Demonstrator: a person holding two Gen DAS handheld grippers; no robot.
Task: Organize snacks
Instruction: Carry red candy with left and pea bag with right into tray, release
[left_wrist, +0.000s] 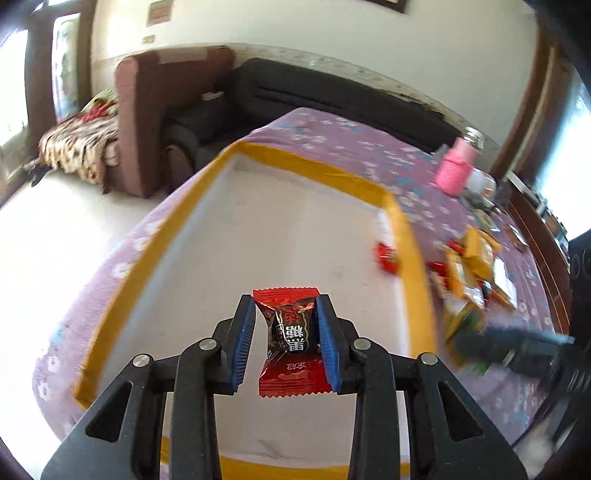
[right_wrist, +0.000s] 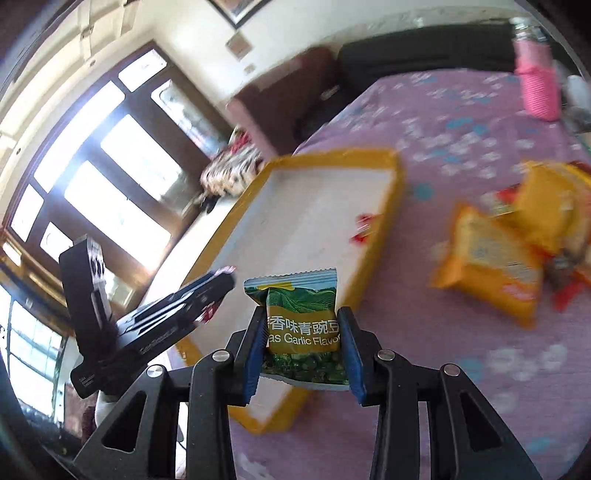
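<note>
Pinching a red candy packet (left_wrist: 291, 339), left tool (left_wrist: 286, 343); right tool (right_wrist: 303, 347) clamps green pea packet (right_wrist: 301, 325).

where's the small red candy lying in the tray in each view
Left wrist: the red candy lies inside the tray, against its right rim, right of centre.
Right wrist: the same candy lies against the tray's right rim, just above centre.
Shared landmark: the pink bottle at upper right.
</note>
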